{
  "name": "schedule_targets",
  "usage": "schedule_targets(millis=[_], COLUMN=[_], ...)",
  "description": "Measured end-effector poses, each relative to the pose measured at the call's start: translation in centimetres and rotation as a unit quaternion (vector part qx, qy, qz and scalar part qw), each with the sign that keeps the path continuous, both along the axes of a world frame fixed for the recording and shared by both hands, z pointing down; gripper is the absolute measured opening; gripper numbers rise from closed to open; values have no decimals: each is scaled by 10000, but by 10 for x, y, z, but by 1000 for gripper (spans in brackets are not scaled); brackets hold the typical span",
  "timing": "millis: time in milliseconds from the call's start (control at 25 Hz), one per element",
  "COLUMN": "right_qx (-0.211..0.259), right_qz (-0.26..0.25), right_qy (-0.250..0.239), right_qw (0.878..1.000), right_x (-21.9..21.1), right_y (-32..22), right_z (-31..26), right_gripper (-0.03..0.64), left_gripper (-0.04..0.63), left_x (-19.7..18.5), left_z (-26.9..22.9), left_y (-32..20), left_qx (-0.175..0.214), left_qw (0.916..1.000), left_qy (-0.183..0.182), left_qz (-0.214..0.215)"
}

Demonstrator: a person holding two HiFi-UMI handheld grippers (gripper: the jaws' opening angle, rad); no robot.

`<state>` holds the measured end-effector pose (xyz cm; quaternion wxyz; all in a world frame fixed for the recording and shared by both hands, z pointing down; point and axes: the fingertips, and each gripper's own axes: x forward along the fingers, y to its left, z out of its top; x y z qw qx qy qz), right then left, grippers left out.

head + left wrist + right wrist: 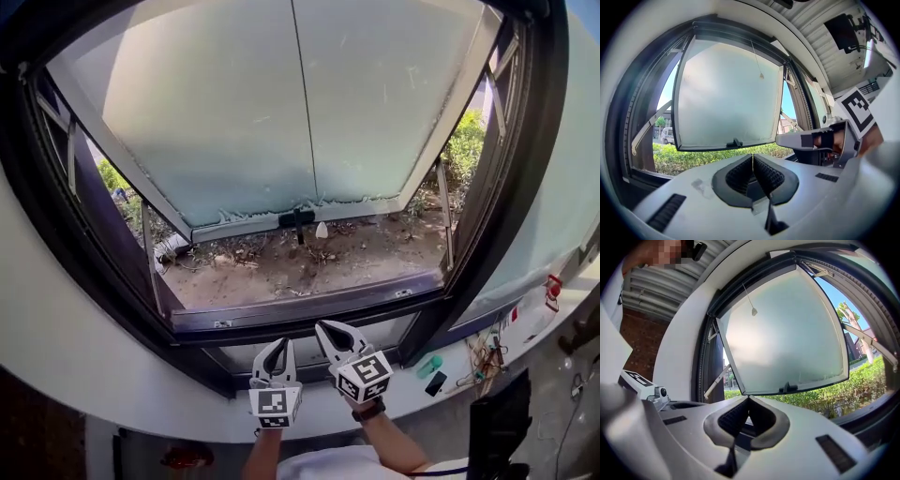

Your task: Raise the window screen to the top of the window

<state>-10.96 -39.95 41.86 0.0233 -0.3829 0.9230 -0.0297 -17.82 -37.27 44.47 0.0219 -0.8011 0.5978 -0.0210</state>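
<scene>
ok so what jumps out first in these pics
The big frosted pane, swung outward, fills the top of the head view, with bare soil and shrubs showing beneath it. At the bottom centre the left gripper and right gripper sit side by side, both shut and empty.

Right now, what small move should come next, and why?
Probably just lower both away: the opening looks screen-free, the cord dangles from the top, and left gripper and right gripper are shut and empty below the sill.
</scene>
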Motion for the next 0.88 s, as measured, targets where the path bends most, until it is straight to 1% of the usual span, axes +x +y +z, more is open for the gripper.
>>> schedule_targets(millis=[200,280,400,480,760,880], right_qx=[-1,173,614,735,665,651], right_qz=[341,451,640,672,641,672], right_qy=[116,259,576,657,647,635], right_qw=[9994,9985,9944,9929,9936,9936], right_x=[10,13,14,13,9,11], right_y=[7,11,20,27,40,38], right_z=[9,6,-4,-7,-6,-3], right_gripper=[3,3,3,3,3,3], left_gripper=[6,6,6,6,6,8], left_x=[4,3,1,1,6,7], left_z=[6,8,9,9,-3,-4], left_y=[9,14,20,24,31,30], left_qx=[-35,-28,-24,-10,147,124], left_qw=[9999,9998,9998,9998,9993,9992], left_qy=[52,64,61,90,153,143], left_qz=[139,170,193,202,313,353])
